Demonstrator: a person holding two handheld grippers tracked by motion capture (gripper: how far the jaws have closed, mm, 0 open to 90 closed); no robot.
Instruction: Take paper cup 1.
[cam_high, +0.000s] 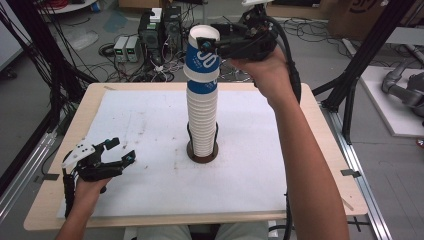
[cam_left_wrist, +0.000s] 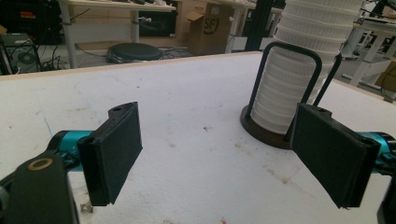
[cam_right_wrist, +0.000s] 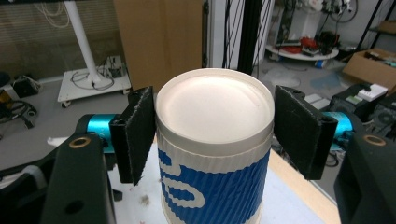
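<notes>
The right arm reaches forward and high, its gripper (cam_high: 206, 44) turned level, jaws clamped on something held between them. The left hand (cam_high: 87, 185) rests low near the bench's left edge, its gripper (cam_high: 121, 150) spread wide, holding nothing.

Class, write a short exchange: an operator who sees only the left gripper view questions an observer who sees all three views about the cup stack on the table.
Operator: The white cup stack runs off the top of my picture. What tops it?
Observer: A blue cup with white print, turned bottom up.
Operator: Is anything holding that one?
Observer: Yes, the right gripper grips it, one black pad on each side just below its base.
</notes>
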